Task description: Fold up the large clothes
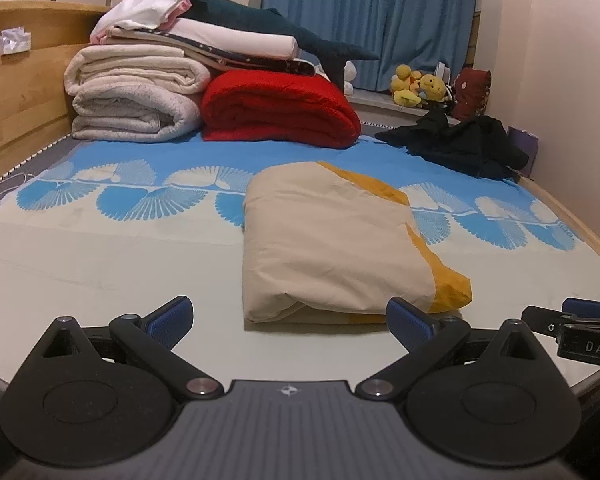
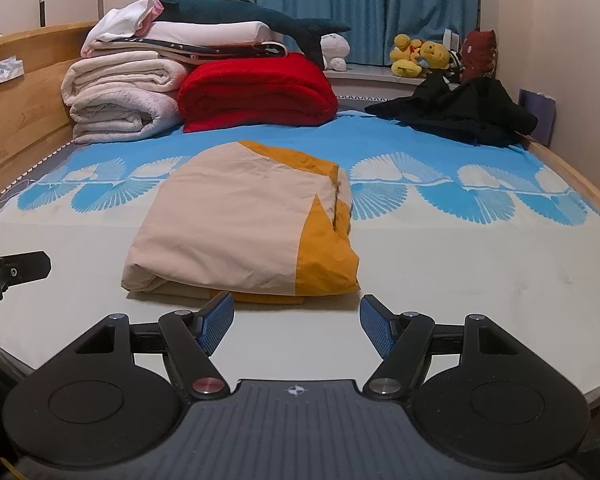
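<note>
Left hand-held gripper [image 1: 290,322], left wrist view: jaws spread, empty, just short of the folded beige-and-yellow garment [image 1: 332,240] lying on the bed [image 1: 100,264]. Right hand-held gripper [image 2: 296,326], right wrist view: likewise spread and empty. Risk: grabbing a single layer could unfold the bundle. Beyond: stacked blankets [image 2: 128,92], black clothes [image 2: 460,114], blue curtain [image 2: 364,4].

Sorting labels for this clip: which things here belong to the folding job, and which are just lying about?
Job: folded beige-and-yellow garment; crumpled black garment; left gripper, open; right gripper, open.

Lying about: red blanket; white blankets; shark plush; yellow plush toys; curtain.
</note>
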Motion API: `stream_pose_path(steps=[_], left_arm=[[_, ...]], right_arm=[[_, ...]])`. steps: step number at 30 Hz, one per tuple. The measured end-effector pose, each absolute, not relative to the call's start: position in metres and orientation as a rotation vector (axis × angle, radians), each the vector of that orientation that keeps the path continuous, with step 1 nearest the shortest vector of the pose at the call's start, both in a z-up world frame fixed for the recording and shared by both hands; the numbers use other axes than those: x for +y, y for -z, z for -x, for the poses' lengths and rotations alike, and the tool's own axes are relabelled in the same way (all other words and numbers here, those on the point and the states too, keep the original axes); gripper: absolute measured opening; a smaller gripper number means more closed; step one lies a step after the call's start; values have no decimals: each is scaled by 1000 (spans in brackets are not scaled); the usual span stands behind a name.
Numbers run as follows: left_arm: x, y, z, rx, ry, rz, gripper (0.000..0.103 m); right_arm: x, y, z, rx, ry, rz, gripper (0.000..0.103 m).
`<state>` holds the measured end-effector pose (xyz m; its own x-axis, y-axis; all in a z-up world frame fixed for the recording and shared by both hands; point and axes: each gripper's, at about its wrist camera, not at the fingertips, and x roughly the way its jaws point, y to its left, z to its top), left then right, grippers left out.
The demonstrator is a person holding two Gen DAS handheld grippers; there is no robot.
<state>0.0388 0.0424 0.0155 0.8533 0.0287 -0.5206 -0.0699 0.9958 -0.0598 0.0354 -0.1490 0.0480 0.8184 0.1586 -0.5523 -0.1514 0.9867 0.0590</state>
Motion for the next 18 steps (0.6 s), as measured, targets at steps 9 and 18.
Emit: stream_pose_path(steps=[9, 18], left_arm=[[38, -16, -40, 514, -30, 63, 103], [39, -15, -41, 511, -15, 63, 103]], right_arm=[[-147, -50, -36, 572, -158, -2, 71], [-143, -51, -36, 570, -167, 8, 71]])
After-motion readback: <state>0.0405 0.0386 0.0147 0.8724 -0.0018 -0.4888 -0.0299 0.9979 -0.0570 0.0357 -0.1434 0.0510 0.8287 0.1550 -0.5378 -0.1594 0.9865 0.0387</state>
